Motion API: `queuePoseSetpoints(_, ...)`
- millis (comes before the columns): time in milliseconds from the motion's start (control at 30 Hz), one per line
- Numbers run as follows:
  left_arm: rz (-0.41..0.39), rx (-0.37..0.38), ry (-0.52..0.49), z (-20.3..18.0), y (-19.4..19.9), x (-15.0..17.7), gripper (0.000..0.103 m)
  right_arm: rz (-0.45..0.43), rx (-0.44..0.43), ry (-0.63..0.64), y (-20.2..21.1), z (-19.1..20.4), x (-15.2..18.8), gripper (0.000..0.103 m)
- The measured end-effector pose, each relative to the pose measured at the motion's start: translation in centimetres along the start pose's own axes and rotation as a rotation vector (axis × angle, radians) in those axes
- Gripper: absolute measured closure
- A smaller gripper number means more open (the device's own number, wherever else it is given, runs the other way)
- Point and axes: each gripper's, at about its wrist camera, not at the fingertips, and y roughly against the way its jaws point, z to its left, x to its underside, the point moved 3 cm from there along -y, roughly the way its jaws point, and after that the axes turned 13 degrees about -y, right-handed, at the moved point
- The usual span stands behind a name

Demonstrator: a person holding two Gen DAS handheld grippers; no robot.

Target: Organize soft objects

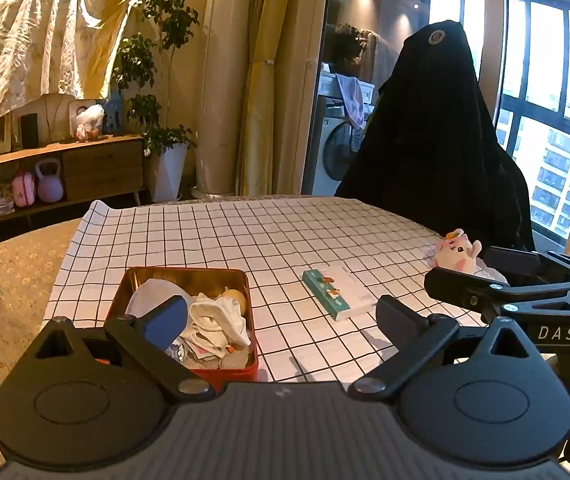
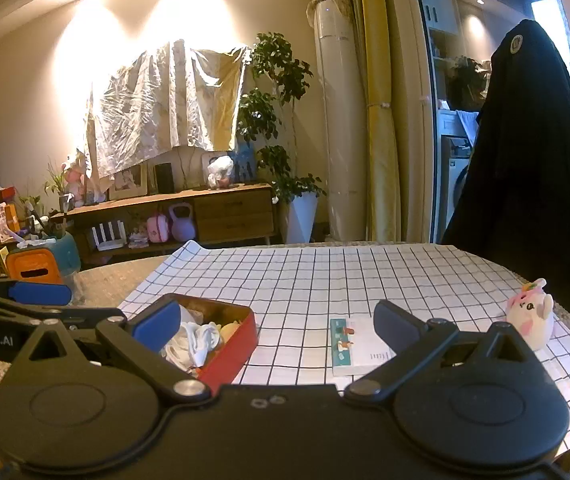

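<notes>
Right of the wide, empty right gripper (image 2: pixel 275 326), the plush toy (image 2: pixel 531 312) wants a centred, gentle pinch toward the red tin (image 2: pixel 231 354).

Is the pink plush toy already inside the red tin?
No, the pink plush toy sits on the checked tablecloth, well apart from the red tin.
</notes>
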Motion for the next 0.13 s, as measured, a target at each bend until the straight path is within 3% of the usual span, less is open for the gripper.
queuePoseSetpoints(133,0.015,-0.006,-0.002,-0.02,-0.36,0.01,0.002,0.011,0.001,-0.002,-0.25,-0.07,0.20,0.000)
